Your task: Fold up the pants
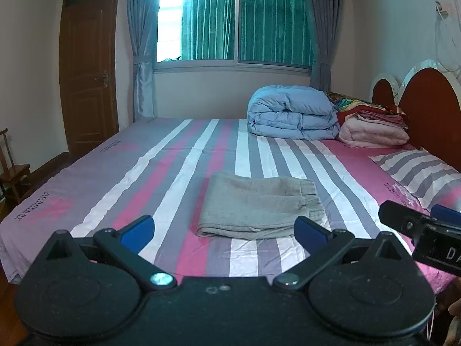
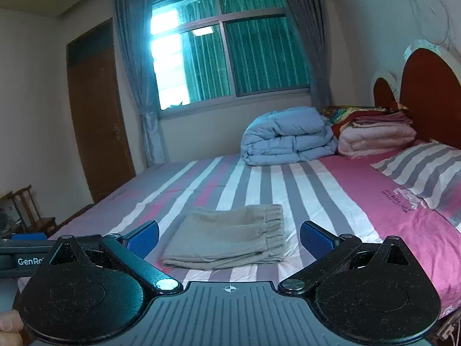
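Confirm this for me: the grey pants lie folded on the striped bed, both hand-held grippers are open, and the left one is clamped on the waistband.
One error: the left hand-held gripper holds nothing. The left wrist view shows its fingers spread apart, short of the pants. The rest stands: the pants lie folded on the striped bed, and the right hand-held gripper is open too.

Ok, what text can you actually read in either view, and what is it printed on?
"GenRo", cut off by the frame: on the left gripper's body, seen from the right wrist.
"DA", cut off: on the right gripper's body, seen from the left wrist.
Dark print on the bed sheet and near the pillow: too blurred to read.
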{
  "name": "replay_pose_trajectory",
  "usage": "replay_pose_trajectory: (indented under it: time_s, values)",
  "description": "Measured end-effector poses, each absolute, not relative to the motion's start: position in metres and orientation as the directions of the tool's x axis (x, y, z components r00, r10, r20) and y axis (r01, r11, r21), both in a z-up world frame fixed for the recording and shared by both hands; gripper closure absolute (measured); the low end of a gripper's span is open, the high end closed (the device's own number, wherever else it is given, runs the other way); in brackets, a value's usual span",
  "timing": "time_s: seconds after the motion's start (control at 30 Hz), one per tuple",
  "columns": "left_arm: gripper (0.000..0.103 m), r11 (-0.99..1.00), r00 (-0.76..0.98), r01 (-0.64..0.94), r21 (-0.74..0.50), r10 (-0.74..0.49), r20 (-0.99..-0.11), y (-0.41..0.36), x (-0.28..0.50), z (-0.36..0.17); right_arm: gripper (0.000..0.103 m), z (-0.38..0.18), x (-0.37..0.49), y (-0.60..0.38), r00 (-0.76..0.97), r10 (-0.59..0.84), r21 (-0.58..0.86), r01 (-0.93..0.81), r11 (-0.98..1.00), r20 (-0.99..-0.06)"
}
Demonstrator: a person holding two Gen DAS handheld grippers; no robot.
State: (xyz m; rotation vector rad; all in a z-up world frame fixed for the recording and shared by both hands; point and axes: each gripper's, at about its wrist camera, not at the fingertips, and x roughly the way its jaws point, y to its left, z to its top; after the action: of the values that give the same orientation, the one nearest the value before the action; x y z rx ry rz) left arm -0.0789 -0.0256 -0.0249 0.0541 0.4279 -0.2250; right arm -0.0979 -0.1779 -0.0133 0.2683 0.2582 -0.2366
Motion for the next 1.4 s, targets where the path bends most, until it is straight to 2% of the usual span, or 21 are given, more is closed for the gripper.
replay_pose_trajectory:
  time_s: [1.4]
  values:
    - [0.006,0.974,0.877,0.226,0.009,-0.199,-0.437,-0.0256,-0.0745,-0.0276,0.000,-0.0189,-0.0960,-0.1823,0.937,-0.196,0.224,0.265,0.938,-0.289]
